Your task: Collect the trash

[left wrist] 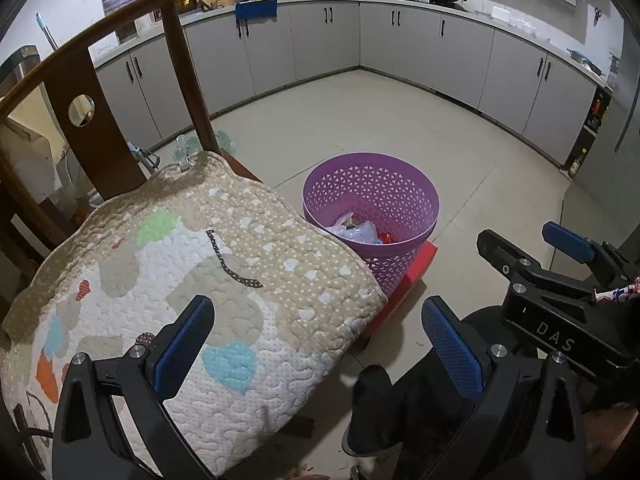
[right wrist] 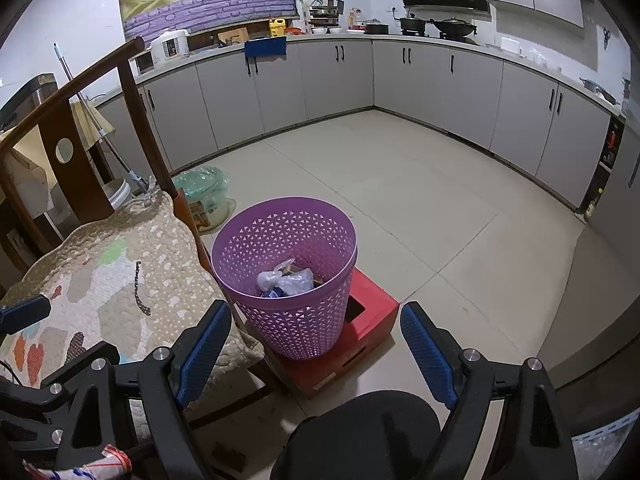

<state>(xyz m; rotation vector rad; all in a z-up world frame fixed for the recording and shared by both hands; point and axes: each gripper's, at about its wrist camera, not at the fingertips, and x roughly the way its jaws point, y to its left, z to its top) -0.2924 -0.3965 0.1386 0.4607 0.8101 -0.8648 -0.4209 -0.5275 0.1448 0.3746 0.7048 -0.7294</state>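
A purple perforated waste basket (left wrist: 372, 196) (right wrist: 286, 280) stands on a red box (left wrist: 412, 276) (right wrist: 360, 340) on the floor. It holds crumpled plastic bags and wrappers (left wrist: 356, 232) (right wrist: 286, 278). My left gripper (left wrist: 318, 348) is open and empty, above the front of a quilted chair cushion (left wrist: 192, 280). My right gripper (right wrist: 316, 344) is open and empty, just in front of the basket. The right gripper also shows at the right of the left wrist view (left wrist: 536, 246). A left fingertip (right wrist: 24, 312) shows at the left edge of the right wrist view.
A wooden chair (left wrist: 76, 92) (right wrist: 60, 132) with the cushion (right wrist: 108, 280) stands left of the basket. Grey cabinets (left wrist: 420, 44) (right wrist: 432, 80) line the back and right. A green plastic-wrapped pot (right wrist: 206, 196) sits behind the chair. A black rounded object (right wrist: 360, 436) lies below the right gripper.
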